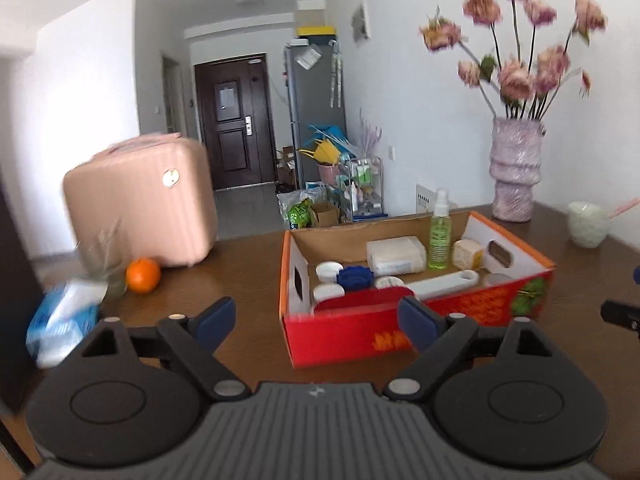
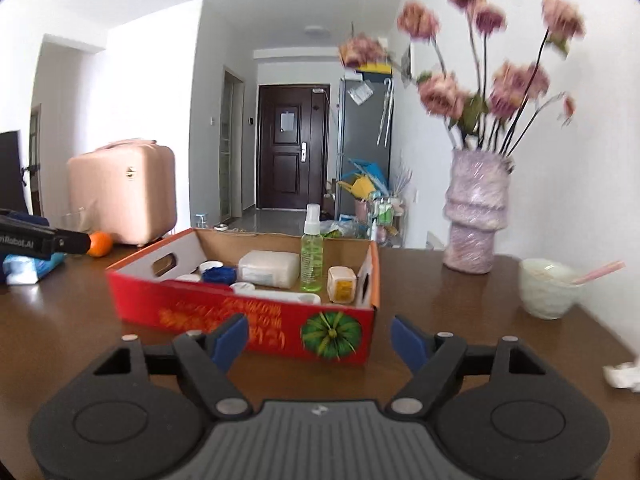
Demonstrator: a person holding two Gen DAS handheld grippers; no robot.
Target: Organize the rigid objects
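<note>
A red cardboard box [image 1: 472,312] [image 2: 192,304] stands on the brown table. It holds a green spray bottle [image 1: 440,236] [image 2: 312,256], a white rectangular pack [image 1: 396,256] [image 2: 269,268], a yellow-labelled jar [image 1: 468,254] [image 2: 341,285], a blue lid [image 1: 354,278] [image 2: 218,275], several white round lids and a white bar-shaped item [image 1: 444,282]. My left gripper [image 1: 316,322] is open and empty just in front of the box's left end. My right gripper [image 2: 320,342] is open and empty in front of the box's right end.
An orange [image 1: 143,275] [image 2: 99,244], a tissue pack [image 1: 60,322] and a pink suitcase [image 1: 140,200] are at the left. A pink vase with flowers [image 1: 514,168] [image 2: 476,212] and a white bowl with a spoon [image 2: 548,288] stand at the right. Crumpled paper [image 2: 622,376] lies far right.
</note>
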